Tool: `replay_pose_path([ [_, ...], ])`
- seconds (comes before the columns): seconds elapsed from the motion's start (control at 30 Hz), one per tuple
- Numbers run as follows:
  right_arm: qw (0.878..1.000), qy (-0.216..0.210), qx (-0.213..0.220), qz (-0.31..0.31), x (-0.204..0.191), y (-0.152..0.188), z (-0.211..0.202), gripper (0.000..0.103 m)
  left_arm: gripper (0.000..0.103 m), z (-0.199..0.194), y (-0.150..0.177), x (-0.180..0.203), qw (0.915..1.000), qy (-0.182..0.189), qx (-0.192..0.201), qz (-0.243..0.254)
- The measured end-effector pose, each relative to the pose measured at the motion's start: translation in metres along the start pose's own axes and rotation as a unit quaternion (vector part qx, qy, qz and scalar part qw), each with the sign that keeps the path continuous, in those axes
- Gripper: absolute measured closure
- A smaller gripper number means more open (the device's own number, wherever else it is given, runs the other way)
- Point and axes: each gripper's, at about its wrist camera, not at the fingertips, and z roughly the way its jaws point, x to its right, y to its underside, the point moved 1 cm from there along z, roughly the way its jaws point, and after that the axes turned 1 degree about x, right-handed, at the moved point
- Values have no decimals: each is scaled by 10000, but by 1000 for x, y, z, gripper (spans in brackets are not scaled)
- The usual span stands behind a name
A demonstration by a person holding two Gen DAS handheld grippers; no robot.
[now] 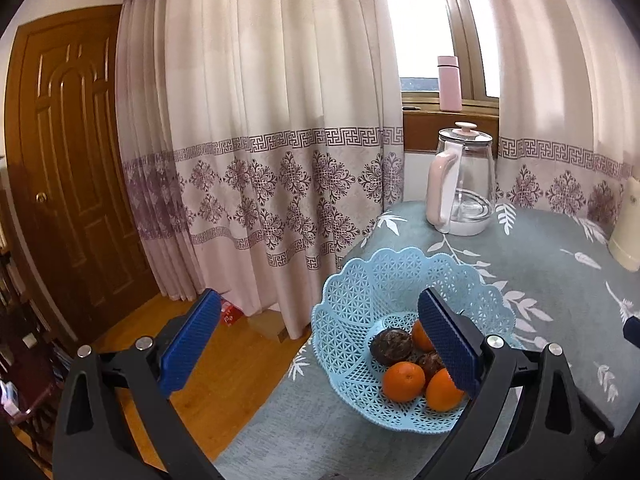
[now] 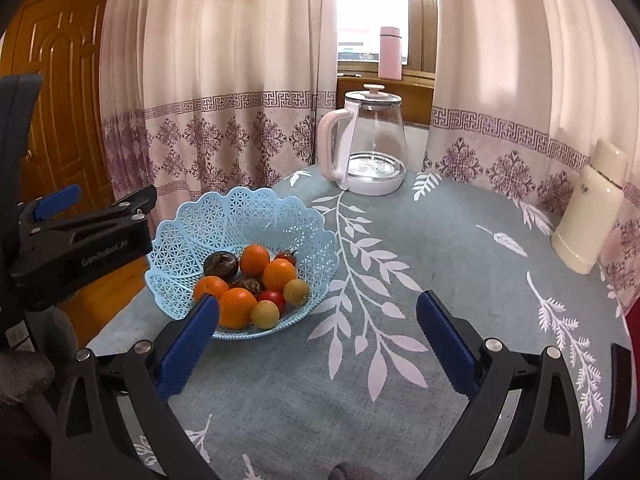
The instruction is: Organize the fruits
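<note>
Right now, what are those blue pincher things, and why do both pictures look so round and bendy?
They are grabbers a person holds, one in each hand. A small camera on each looks along its two fingers, and its wide lens bends the picture. One picture comes from the left gripper, the other from the right gripper. Both are open and hold nothing. On the table stand a blue basket of fruit, a glass kettle and a cream flask. A pink bottle stands on the windowsill.
</note>
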Motion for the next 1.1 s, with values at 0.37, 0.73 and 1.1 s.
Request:
replay_pose_path([
  [0.37,9998,-10,-128,-162,-9,4,3,5,3,0,7,0,9950,-158,33,986],
  [0.73,9993,62,-195,-298,-16,4,7,5,3,6,13,8,9906,-67,-114,1362],
  [1.1,9989,163,-206,-379,-19,6,9,5,3,10,14,8,9897,-81,-172,1416],
])
